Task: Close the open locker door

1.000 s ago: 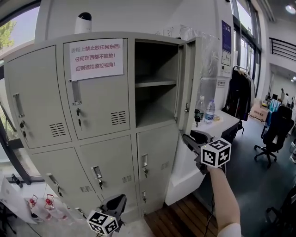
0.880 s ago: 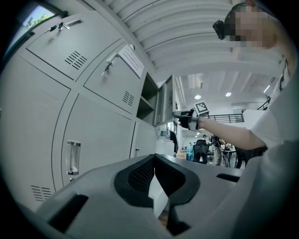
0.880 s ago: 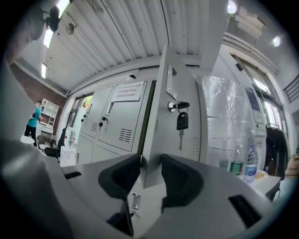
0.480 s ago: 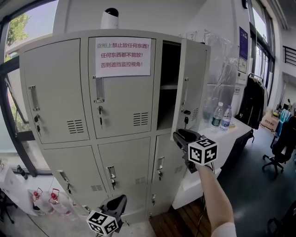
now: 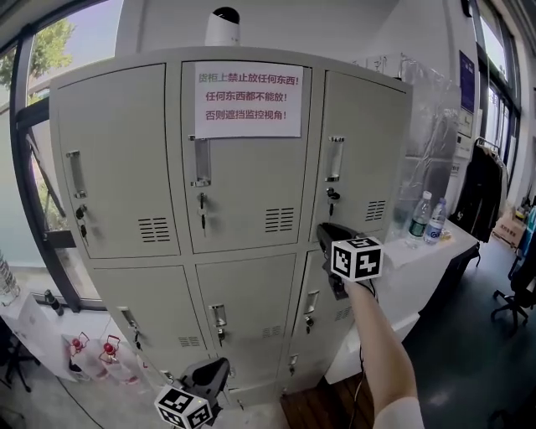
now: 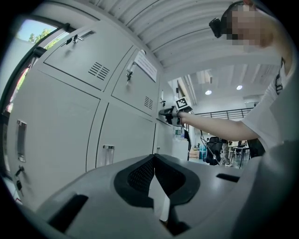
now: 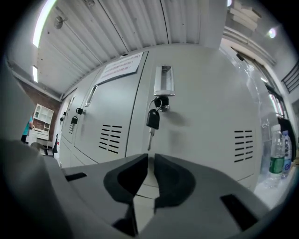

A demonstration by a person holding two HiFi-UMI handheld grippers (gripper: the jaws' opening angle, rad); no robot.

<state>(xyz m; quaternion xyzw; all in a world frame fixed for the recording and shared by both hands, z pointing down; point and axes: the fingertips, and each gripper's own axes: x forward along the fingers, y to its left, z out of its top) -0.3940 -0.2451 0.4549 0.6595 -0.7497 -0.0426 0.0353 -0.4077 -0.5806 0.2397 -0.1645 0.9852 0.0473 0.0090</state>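
The grey locker bank fills the head view. Its top right door (image 5: 356, 159) now lies flush with the others, with a handle (image 7: 163, 80) and a hanging black key (image 7: 152, 122). My right gripper (image 5: 322, 230) is held out at arm's length against that door's lower edge. Its jaws (image 7: 150, 158) are closing, with a narrow slit left and nothing between them. It also shows far off in the left gripper view, right gripper (image 6: 169, 112). My left gripper (image 5: 214, 370) hangs low by the bottom lockers, its jaws (image 6: 154, 158) shut and empty.
A paper notice (image 5: 248, 100) is taped to the top middle door, and a white device (image 5: 223, 25) stands on the locker. To the right are a white table (image 5: 419, 251) with water bottles (image 5: 427, 216), hanging coats (image 5: 486, 184) and an office chair (image 5: 523, 285). Small bottles (image 5: 92, 352) sit on the floor at left.
The top right door swung from wide open to flush shut with my right gripper following it left. The view shifted right to left across the lockers. The left gripper stayed low.
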